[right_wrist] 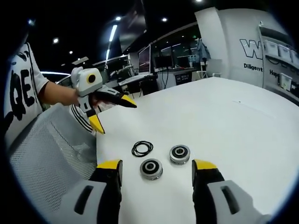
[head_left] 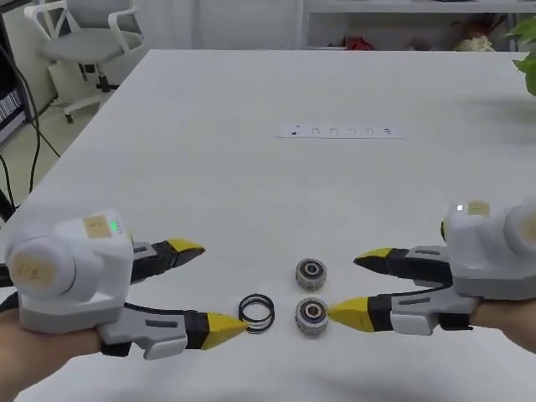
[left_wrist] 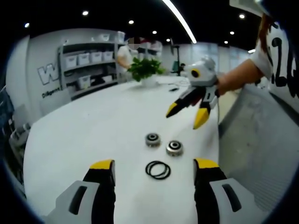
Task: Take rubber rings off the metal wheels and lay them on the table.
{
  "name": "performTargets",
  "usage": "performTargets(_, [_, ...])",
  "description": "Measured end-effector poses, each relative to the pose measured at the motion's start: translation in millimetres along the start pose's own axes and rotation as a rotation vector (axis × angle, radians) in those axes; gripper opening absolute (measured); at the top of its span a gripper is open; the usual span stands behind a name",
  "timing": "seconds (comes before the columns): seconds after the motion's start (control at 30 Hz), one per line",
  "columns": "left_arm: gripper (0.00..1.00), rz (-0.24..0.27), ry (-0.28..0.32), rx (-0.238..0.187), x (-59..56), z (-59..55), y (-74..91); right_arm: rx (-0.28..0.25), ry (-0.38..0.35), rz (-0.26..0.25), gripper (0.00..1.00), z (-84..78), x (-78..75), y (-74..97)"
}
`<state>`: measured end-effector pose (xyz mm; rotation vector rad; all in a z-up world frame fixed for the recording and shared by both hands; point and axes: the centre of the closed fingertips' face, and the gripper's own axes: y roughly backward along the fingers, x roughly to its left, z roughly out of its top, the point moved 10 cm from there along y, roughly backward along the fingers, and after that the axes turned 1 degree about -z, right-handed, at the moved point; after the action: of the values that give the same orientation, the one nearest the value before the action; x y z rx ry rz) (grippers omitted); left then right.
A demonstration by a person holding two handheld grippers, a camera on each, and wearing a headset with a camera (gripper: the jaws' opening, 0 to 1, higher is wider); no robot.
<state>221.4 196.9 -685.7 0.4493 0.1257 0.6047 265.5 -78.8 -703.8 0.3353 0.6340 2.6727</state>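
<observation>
Seemingly finished: rings (head_left: 256, 310) lie just off my left gripper (head_left: 222, 287), wheels (head_left: 311, 315) beside my right gripper (head_left: 347, 286); both gape empty. Next I'd verify the wheels are bare.

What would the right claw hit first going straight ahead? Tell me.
Probably the nearer metal wheel, lying just ahead between the right claw's open jaws; depth is uncertain.

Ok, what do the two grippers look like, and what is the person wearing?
Both the left gripper and the right gripper have white housings, grey-and-black jaws and pointed yellow tips. The person wears a white T-shirt with black lettering.
</observation>
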Motion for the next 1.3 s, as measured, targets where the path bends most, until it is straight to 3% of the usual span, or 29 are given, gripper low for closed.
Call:
performTargets(0.2, [0.70, 0.003, 0.004, 0.005, -1.0, -1.1, 1.6, 0.025, 0.008, -0.024, 0.60, -11.4, 0.6, 8.6])
performTargets(0.53, [0.71, 0.006, 0.018, 0.015, -3.3, -5.9, 1.2, 0.012, -0.022, -0.063, 0.59, -23.8, -1.1, 26.1])
performTargets(1.3, [0.71, 0.046, 0.013, 0.017, -0.7, -8.6, 11.7, -0.034, -0.049, -0.104, 0.63, -25.1, -0.8, 35.5])
